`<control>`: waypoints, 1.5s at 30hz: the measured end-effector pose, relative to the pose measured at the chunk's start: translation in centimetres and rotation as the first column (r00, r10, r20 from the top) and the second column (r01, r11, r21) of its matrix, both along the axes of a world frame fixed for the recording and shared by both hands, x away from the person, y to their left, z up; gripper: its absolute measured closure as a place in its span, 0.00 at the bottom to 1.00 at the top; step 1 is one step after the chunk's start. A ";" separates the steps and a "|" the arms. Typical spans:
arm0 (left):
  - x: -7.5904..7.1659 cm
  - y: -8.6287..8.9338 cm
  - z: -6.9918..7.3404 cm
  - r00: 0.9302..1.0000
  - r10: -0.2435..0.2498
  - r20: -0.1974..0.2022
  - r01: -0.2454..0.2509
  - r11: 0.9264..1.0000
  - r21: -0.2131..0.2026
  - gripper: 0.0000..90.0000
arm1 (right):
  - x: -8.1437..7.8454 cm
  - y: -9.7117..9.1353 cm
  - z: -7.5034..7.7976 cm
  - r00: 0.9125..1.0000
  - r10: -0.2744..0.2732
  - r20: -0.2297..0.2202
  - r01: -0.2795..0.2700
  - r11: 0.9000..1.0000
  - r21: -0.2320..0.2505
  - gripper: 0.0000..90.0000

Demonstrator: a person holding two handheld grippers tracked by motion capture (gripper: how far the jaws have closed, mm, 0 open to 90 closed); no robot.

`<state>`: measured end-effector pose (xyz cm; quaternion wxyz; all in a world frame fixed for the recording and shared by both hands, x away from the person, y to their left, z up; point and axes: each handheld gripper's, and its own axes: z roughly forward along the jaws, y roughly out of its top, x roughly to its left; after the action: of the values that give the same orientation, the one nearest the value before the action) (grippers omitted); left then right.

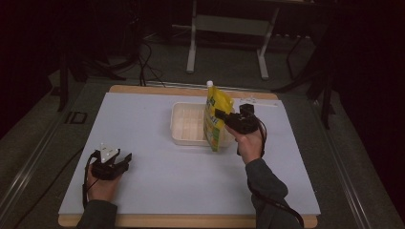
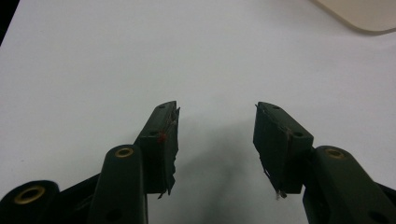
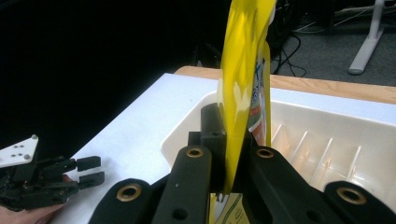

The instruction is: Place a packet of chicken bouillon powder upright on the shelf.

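Yellow pouch [image 1: 217,117], print unreadable

A white mat [image 1: 157,181] is covering the desk [image 1: 191,222], lying under the left fingers. Grey frame legs [image 1: 192,47] and cables [image 1: 145,67] are sitting on the floor [image 1: 239,71] well beyond the right fingers.

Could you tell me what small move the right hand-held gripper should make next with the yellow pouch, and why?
Probably lower it into the white tray. The right hand-held gripper is shut on the yellow pouch, holding it upright at the tray's right end, while the left hand-held gripper rests open on the table, well apart.
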<state>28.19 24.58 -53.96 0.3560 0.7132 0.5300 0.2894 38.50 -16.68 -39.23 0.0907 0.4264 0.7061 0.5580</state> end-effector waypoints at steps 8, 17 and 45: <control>0.0 0.0 0.0 1.000 -0.001 0.001 0.001 1.000 0.003 0.55 | 0.2 0.4 0.1 1.000 -0.013 0.019 0.013 1.000 -0.002 1.00; 0.0 0.0 0.0 1.000 -0.001 0.001 0.001 1.000 0.002 0.55 | 0.6 0.8 0.1 0.999 -0.028 0.031 0.028 1.000 -0.002 1.00; 0.0 0.0 0.0 1.000 -0.002 0.001 0.002 1.000 -0.001 0.55 | 2.2 2.3 -1.6 0.984 -0.130 0.125 0.136 0.990 -0.047 1.00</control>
<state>28.17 24.61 -53.94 0.3570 0.7132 0.5294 0.2891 40.71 -14.39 -40.83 0.1824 0.4352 0.6845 0.5557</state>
